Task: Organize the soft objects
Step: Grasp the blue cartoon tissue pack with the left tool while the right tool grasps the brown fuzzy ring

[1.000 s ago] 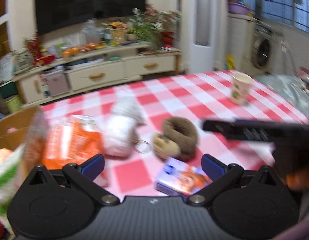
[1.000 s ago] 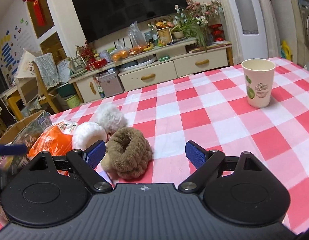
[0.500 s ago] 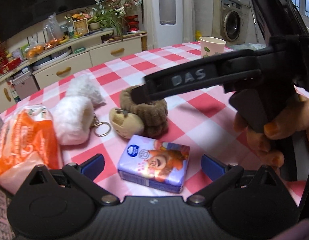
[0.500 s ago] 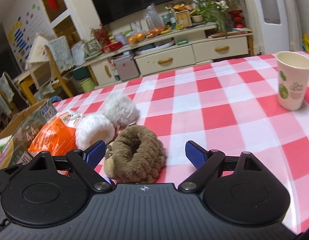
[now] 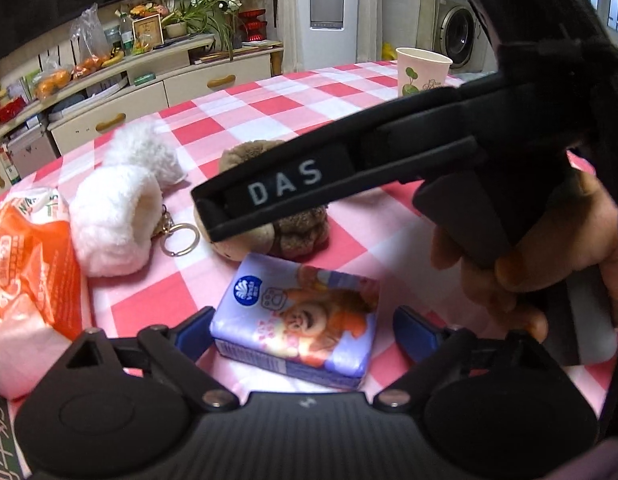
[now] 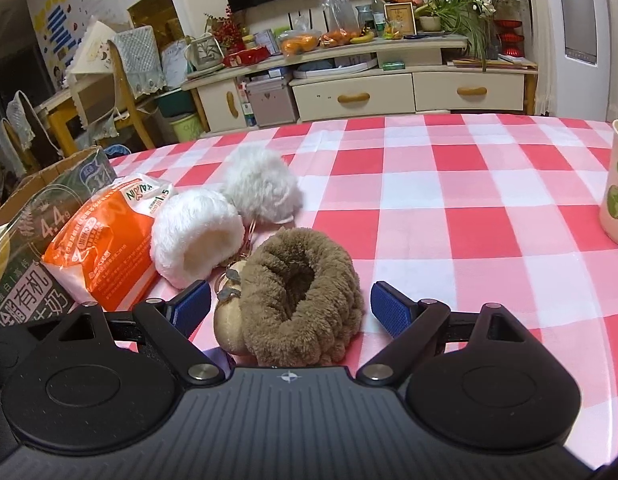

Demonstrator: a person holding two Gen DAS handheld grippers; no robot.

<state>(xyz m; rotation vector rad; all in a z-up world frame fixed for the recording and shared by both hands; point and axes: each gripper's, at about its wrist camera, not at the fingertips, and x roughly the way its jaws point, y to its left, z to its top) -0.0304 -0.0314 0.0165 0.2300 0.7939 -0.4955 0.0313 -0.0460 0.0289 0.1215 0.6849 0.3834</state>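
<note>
Already the left gripper [image 5: 297,330] has been narrowing around the tissue pack [image 5: 299,322], just in front of the brown plush [image 6: 299,300], pads not touching yet. Squeezed off-centre, it may slip. The right gripper [image 6: 289,306] gapes around the plush. The paper cup's [image 5: 421,70] contents are hidden.

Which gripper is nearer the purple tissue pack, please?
Left. The left gripper straddles the purple tissue pack, jaws just closing; the right gripper brackets the brown plush toy beyond.
</note>
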